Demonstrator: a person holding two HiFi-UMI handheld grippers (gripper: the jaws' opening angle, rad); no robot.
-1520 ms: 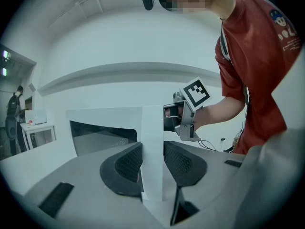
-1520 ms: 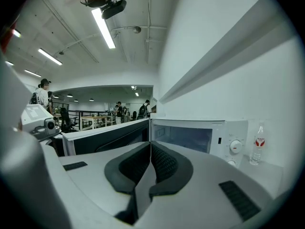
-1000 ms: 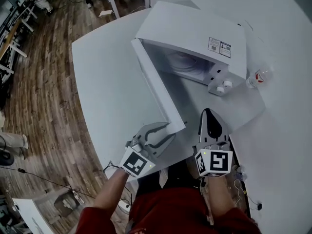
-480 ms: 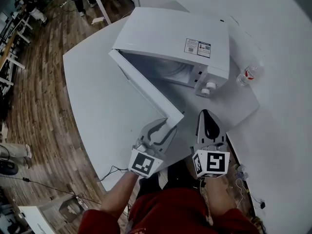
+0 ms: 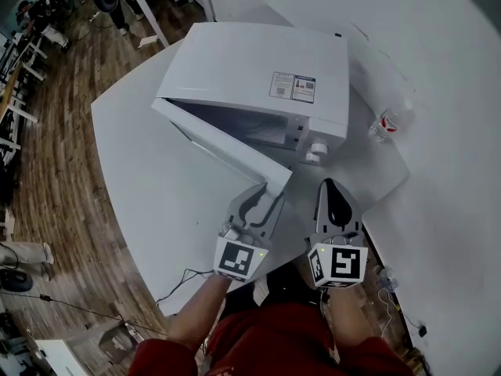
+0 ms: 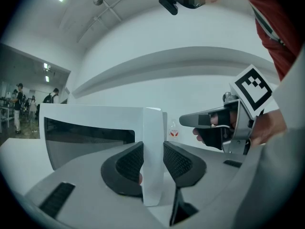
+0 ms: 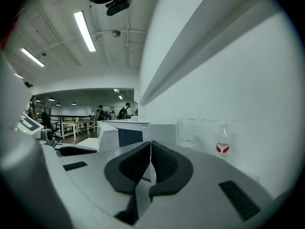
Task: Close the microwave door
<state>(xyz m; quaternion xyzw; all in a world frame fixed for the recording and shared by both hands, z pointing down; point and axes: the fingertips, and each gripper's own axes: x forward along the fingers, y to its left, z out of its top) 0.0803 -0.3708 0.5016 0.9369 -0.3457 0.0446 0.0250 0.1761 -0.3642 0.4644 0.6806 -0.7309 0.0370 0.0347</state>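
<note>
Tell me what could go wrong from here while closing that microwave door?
1. The left gripper's jaws clamp the free edge of the microwave door; carried all the way in, the inner jaw might get pinched against the microwave.
2. The right gripper, jaws shut and empty, hangs near the control knobs, where the door may strike it.
3. A hard push might slide the microwave toward the bottle.

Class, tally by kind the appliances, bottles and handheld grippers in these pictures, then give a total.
Microwave: 1
Water bottle: 1
Grippers: 2 (left gripper, right gripper)
Total: 4
</note>
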